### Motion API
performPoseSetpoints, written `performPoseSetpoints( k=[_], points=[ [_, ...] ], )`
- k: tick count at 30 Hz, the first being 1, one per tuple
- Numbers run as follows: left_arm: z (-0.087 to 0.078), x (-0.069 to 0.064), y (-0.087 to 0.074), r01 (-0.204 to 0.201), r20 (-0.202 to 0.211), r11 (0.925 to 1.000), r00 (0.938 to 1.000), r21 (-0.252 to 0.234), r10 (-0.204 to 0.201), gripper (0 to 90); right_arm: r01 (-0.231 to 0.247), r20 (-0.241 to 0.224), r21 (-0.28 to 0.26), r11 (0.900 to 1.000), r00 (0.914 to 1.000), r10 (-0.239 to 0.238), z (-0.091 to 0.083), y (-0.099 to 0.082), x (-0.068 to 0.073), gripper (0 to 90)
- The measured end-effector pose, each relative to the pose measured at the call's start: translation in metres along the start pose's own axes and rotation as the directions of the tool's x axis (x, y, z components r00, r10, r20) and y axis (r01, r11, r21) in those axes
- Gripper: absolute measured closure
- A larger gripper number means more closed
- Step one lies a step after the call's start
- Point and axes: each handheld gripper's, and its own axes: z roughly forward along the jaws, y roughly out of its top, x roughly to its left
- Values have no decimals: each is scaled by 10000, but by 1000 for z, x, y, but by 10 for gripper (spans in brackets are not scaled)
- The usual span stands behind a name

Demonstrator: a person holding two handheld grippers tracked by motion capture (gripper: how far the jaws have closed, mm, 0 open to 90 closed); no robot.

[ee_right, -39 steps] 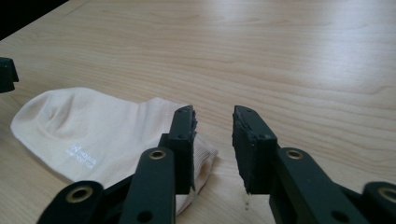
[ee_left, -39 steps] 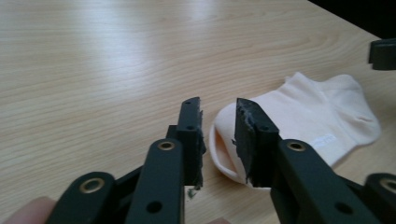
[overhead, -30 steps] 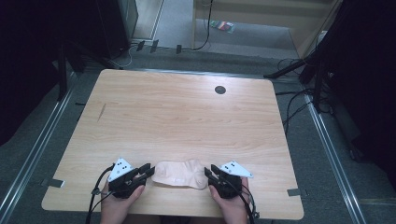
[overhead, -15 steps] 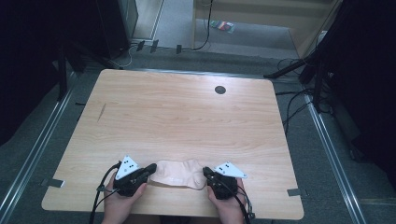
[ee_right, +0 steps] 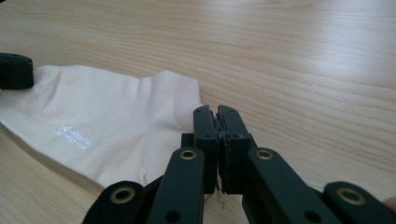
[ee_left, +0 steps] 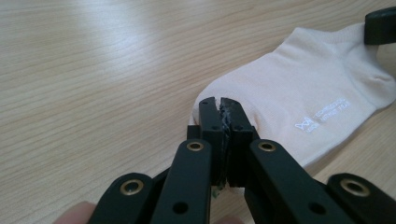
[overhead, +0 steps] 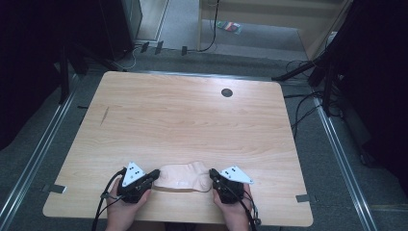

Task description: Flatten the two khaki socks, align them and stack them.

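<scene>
A pale pink ankle sock (overhead: pixel 185 175) lies flat near the table's front edge, with small white lettering on it (ee_left: pixel 322 116). My left gripper (overhead: pixel 155 174) is shut on the sock's left end; in the left gripper view its jaws (ee_left: pixel 220 103) pinch the rounded end of the fabric. My right gripper (overhead: pixel 211 174) is shut on the opposite end, and its jaws (ee_right: pixel 216 112) meet at the ribbed edge of the sock (ee_right: pixel 102 116). Each gripper view shows the other gripper's black tip at the far end: the right gripper (ee_left: pixel 380 25) and the left gripper (ee_right: pixel 14 70).
The light wooden table (overhead: pixel 192 120) stretches away beyond the sock. A round black hole (overhead: pixel 226 92) sits near its far edge and a short dark mark (overhead: pixel 104 115) at the left. Cables lie on the floor at the right (overhead: pixel 303 106).
Both pairs of jaws have closed onto the sock's two ends. The hands have hardly shifted, and the sock lies where it was.
</scene>
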Motion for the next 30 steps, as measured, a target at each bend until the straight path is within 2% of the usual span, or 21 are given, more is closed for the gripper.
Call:
performPoseSetpoints(
  k=[3, 5, 7, 8, 9, 10, 11, 12, 13, 14, 15, 16, 19, 22, 23, 24, 25, 26, 27, 28, 30],
  points=[
    [1, -1, 0, -49, -100, 10000, 9999, 39, 49, 892, 11, 12, 134, 9999, 10000, -12, 3, -1, -2, 876],
    [1, -1, 0, -19, -173, 10000, 9998, 69, 21, 873, -75, -75, 449, 9990, 9999, 79, 8, -3, -4, 835],
    [0, 1, 0, 154, -86, 9998, 9998, -152, -155, 745, -344, -32, 491, 9982, 9994, 346, 9, -4, -7, 706],
    [-2, 4, -1, 389, 113, 9977, 9992, -548, -383, 623, -418, 87, 271, 9988, 9991, 416, 7, -3, -8, 583],
    [-2, 4, -1, 389, 113, 9977, 9992, -548, -383, 550, -418, 87, 271, 9988, 9991, 416, 7, -3, -8, 583],
    [-4, 6, -1, 479, 165, 9964, 9988, -702, -468, 550, -409, 157, 126, 9991, 9990, 407, 5, -2, -9, 524],
    [-6, 8, -1, 563, 241, 9944, 9982, -890, -544, 507, -310, 179, -28, 9995, 9994, 311, 3, -1, -10, 474],
    [-8, 10, -1, 729, 170, 9921, 9973, -1018, -715, 381, -309, 212, -155, 9994, 9993, 313, -1, 1, -13, 347],
    [-8, 10, -1, 729, 170, 9921, 9973, -1018, -715, 318, -309, 212, -155, 9994, 9993, 313, -1, 1, -13, 347],
    [-10, 11, 0, 765, -152, 9914, 9968, -1062, -786, 251, -418, 385, -326, 9986, 9983, 430, -5, 2, -17, 235],
    [-10, 11, 0, 765, -152, 9914, 9968, -1062, -786, 188, -418, 385, -326, 9986, 9983, 430, -5, 2, -17, 235],
    [-13, 15, 0, 889, -322, 9912, 9952, -976, -924, 136, -595, 615, -460, 9972, 9962, 622, -8, 3, -23, 109],
    [-17, 21, -1, 1047, -116, 9893, 9943, -1018, -1064, 103, -771, 708, -591, 9953, 9942, 812, -12, 5, -30, 77],
    [-25, 36, -4, 1195, 51, 9859, 9928, -1172, -1197, 80, -921, 750, -752, 9929, 9924, 977, -19, 5, -44, 65],
    [-25, 36, -4, 1195, 51, 9859, 9928, -1172, -1197, 78, -921, 750, -752, 9929, 9924, 977, -19, 5, -44, 65],
    [-29, 45, -5, 1348, -15, 9834, 9907, -1214, -1360, 78, -1039, 756, -774, 9916, 9911, 1097, -22, 4, -53, 65],
    [-29, 45, -5, 1348, -15, 9834, 9907, -1214, -1360, 78, -1039, 756, -774, 9916, 9911, 1097, -22, 4, -53, 65],
    [-33, 53, -6, 1492, -235, 9805, 9879, -1281, -1534, 78, -1149, 879, -772, 9904, 9887, 1216, -25, 3, -61, 66],
    [-33, 53, -6, 1492, -235, 9805, 9879, -1281, -1534, 78, -1149, 879, -772, 9904, 9887, 1216, -25, 3, -61, 66],
    [-37, 61, -8, 1573, -400, 9784, 9857, -1338, -1640, 78, -1184, 974, -765, 9900, 9873, 1256, -27, 2, -68, 66],
    [-39, 66, -8, 1660, -470, 9764, 9836, -1380, -1739, 78, -1188, 977, -761, 9900, 9872, 1260, -28, 1, -72, 66]
  ],
)
